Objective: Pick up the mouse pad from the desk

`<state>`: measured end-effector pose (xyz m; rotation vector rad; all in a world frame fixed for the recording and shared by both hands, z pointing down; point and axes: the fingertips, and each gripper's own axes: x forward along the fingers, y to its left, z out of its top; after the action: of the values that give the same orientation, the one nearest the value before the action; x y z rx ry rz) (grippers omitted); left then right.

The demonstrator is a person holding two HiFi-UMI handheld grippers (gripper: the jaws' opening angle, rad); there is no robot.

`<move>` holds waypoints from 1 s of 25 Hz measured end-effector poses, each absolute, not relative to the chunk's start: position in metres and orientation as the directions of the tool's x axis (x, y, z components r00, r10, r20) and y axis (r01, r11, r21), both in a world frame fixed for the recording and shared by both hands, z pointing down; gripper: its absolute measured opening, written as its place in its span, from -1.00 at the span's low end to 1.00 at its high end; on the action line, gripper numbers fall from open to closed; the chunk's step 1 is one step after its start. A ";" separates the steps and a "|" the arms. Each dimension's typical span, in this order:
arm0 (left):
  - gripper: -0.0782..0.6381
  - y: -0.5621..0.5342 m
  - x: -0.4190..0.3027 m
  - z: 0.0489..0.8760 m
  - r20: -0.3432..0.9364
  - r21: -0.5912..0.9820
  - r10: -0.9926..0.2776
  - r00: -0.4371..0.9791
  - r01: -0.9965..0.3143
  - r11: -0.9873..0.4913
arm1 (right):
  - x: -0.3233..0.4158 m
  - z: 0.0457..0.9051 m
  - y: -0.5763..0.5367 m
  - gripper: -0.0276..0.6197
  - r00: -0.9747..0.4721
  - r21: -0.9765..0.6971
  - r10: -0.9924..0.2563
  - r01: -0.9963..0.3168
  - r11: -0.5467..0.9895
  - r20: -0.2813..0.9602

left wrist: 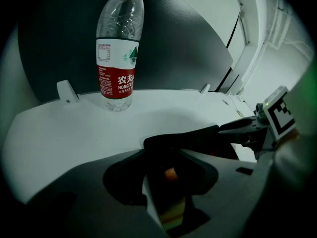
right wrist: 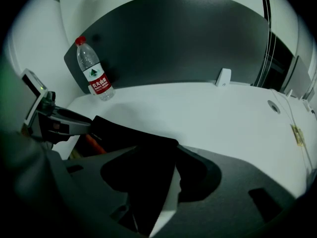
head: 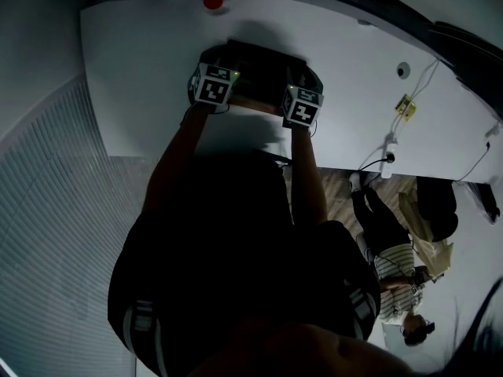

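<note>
Left hand-held gripper (left wrist: 167,158) pinches mouse pad (left wrist: 195,139) edge.

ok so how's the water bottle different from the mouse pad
The bottle is clear with a red cap and label; the mouse pad is plain black. The bottle stands tall and upright; the mouse pad is a thin sheet, low over the desk. The bottle stands farther back than the mouse pad. Both are at the same white desk.

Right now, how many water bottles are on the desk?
1. The water bottle stands upright at the back of the desk, against the dark panel, beyond the mouse pad. More could sit outside these views.
</note>
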<state>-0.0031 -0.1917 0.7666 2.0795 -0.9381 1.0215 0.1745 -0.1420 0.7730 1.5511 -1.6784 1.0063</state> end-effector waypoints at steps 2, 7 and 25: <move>-0.34 -0.192 -0.003 0.767 0.838 0.220 -0.317 0.443 -0.807 -0.547 | 0.174 0.773 -0.142 -0.36 -0.105 -0.114 -0.509 -0.993 0.015 0.854; -0.39 -0.190 -0.004 0.764 0.841 0.225 -0.313 0.441 -0.812 -0.538 | 0.169 0.768 -0.146 -0.47 -0.107 -0.105 -0.507 -0.994 0.034 0.855; -0.50 -0.190 -0.002 0.761 0.833 0.263 -0.303 0.463 -0.813 -0.520 | 0.168 0.769 -0.145 -0.53 -0.108 -0.117 -0.504 -0.993 0.014 0.857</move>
<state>-0.0020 -0.1896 0.7610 2.0486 -0.9250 0.9830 0.1682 -0.1446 0.7691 1.5455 -1.6770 1.0125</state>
